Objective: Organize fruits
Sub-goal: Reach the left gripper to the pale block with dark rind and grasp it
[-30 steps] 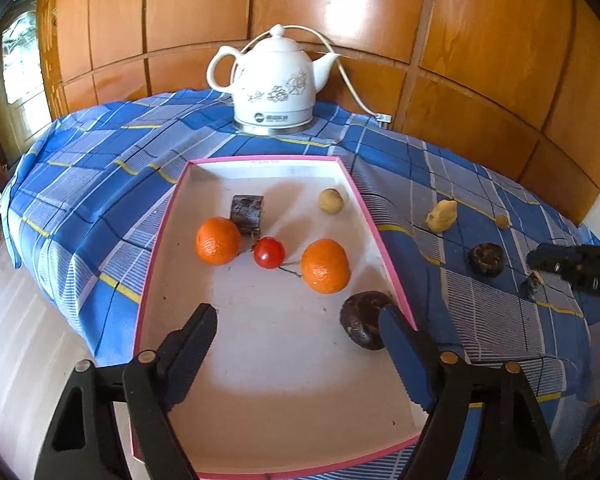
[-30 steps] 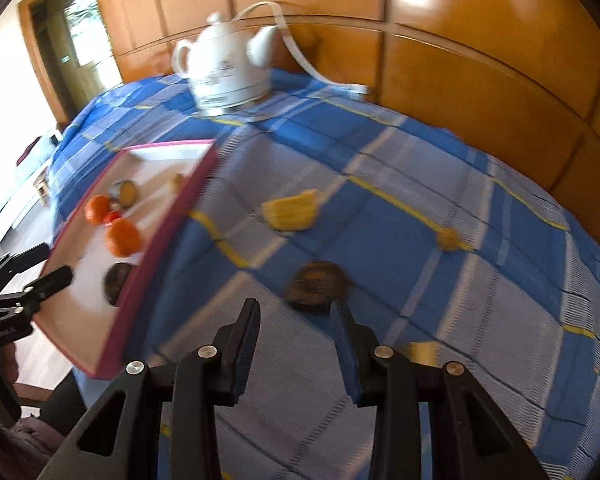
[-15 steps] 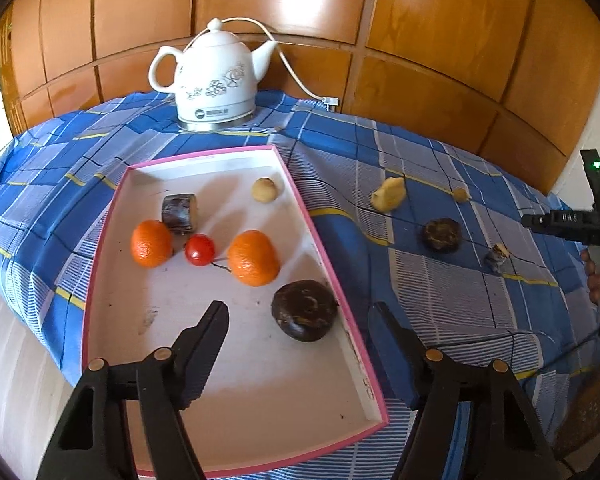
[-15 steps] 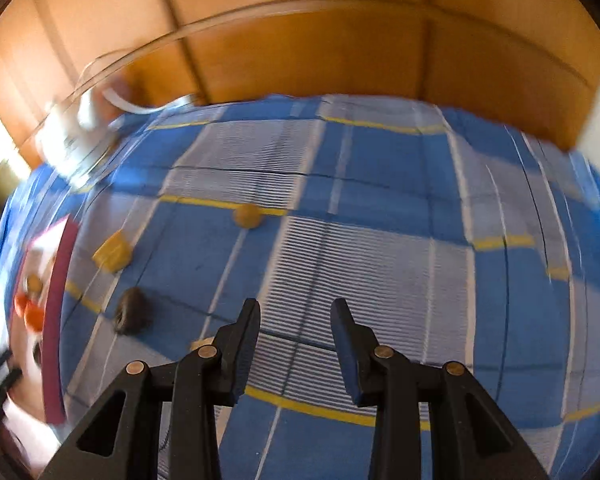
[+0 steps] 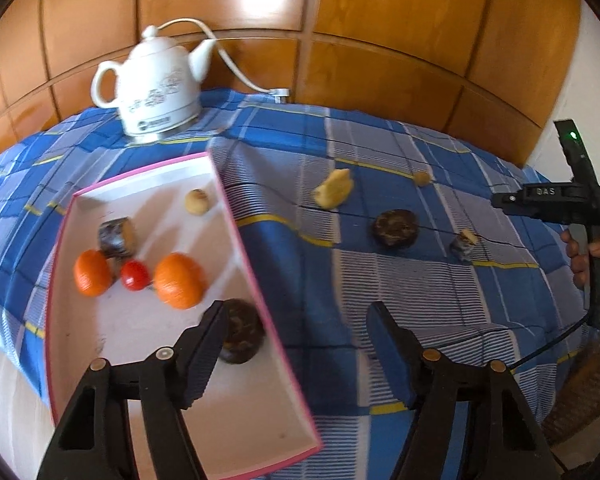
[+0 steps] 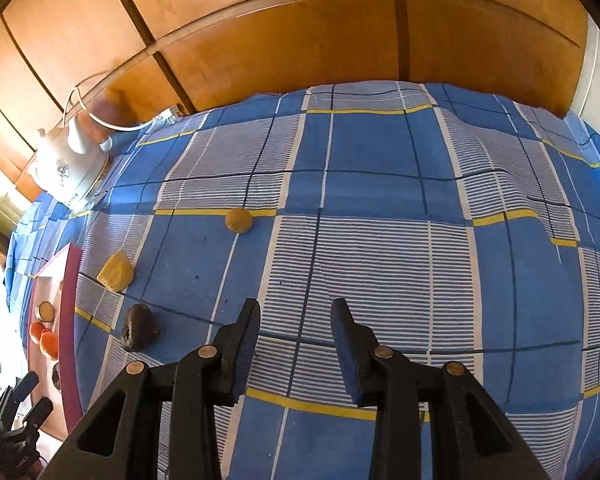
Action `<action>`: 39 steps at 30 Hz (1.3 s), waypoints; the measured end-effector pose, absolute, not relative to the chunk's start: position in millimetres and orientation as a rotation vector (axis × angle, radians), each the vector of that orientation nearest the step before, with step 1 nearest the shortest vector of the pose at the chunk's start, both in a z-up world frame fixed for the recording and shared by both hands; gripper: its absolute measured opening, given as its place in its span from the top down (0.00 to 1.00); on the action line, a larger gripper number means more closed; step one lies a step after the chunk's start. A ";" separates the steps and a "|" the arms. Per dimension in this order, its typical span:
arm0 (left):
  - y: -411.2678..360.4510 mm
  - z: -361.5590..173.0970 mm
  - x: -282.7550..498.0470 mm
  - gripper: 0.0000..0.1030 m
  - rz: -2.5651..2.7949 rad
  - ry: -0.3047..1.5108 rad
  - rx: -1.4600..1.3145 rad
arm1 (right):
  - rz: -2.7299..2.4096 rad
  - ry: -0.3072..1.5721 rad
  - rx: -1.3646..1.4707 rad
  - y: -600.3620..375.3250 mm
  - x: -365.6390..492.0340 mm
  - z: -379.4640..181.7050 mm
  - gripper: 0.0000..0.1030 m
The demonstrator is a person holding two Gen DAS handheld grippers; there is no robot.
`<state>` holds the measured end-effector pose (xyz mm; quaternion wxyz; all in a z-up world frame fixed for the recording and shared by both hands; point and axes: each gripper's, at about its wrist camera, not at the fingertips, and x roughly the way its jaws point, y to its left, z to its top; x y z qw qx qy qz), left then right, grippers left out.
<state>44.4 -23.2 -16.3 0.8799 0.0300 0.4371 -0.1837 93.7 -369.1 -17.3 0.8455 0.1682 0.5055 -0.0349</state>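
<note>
A desk draped in a blue checked cloth (image 5: 300, 280) stands against a wood-panelled wall (image 5: 380, 40). On the cloth's left side lies a white tray with a pink rim (image 5: 236, 216). Behind the tray stands a white teapot-shaped kettle (image 5: 156, 92), its cord trailing to the wall.

The left gripper (image 5: 296, 344) hangs over the tray's right rim, empty. Its fingers have just been closing and stand well apart. The right gripper (image 6: 296, 344) hovers above bare cloth further right, a hand (image 5: 588, 256) on its handle. Its fingers stand close together with a gap between them and nothing in it.

Inside the tray lie two oranges (image 5: 179, 280), a red tomato (image 5: 135, 275) between them, a dark round fruit (image 5: 242, 336) just behind the left finger, a dark cut piece (image 5: 118, 236) and a small pale fruit (image 5: 197, 201). Out on the cloth rest another dark round fruit (image 5: 395, 228), a yellow piece (image 5: 334, 193), a small cut piece (image 5: 464, 243) and a small tan ball (image 6: 239, 220), all apart from one another.
</note>
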 end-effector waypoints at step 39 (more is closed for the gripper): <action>-233.6 -47.7 88.7 0.43 -0.795 0.955 0.295 | -0.031 1.059 0.421 -370.4 95.1 -13.4 0.64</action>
